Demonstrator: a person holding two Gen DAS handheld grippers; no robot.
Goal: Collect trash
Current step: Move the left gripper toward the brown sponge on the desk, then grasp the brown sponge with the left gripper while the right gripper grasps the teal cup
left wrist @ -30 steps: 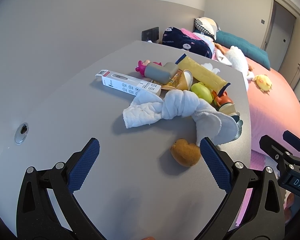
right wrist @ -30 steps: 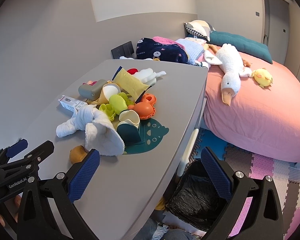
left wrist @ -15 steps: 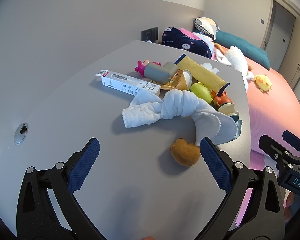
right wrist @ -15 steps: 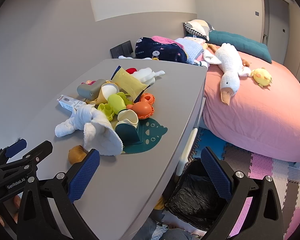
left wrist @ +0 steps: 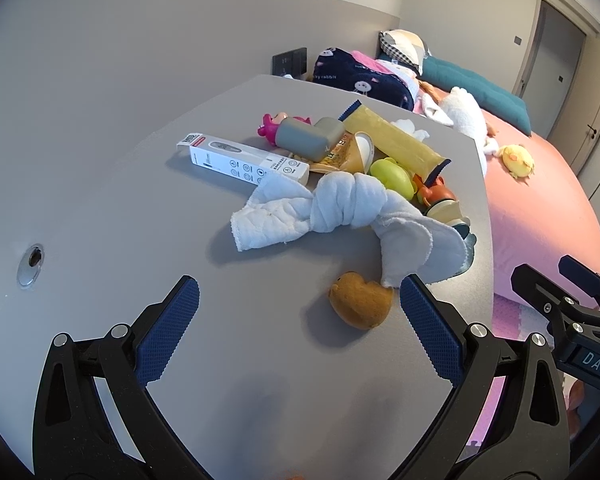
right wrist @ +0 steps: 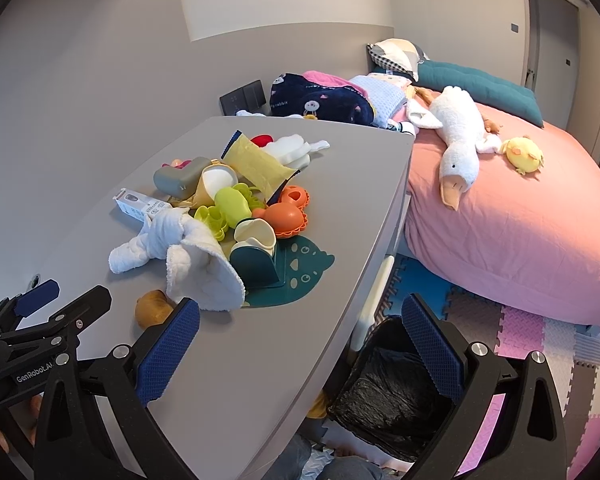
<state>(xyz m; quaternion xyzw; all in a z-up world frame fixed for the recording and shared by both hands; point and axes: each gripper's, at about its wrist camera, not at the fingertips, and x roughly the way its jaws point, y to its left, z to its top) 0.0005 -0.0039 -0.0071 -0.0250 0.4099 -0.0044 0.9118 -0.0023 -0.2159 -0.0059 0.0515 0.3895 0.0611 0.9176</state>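
Only the right view shows the bin [right wrist: 384,392]; both claws gape empty.

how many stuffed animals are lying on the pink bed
2: a white goose plush stretched across the bed near the pillows, and a small yellow chick plush right beside it. More may be hidden behind the heaped blankets.

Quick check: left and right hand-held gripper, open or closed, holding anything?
Left hand-held gripper: open, holding nothing.
Right hand-held gripper: open, holding nothing.
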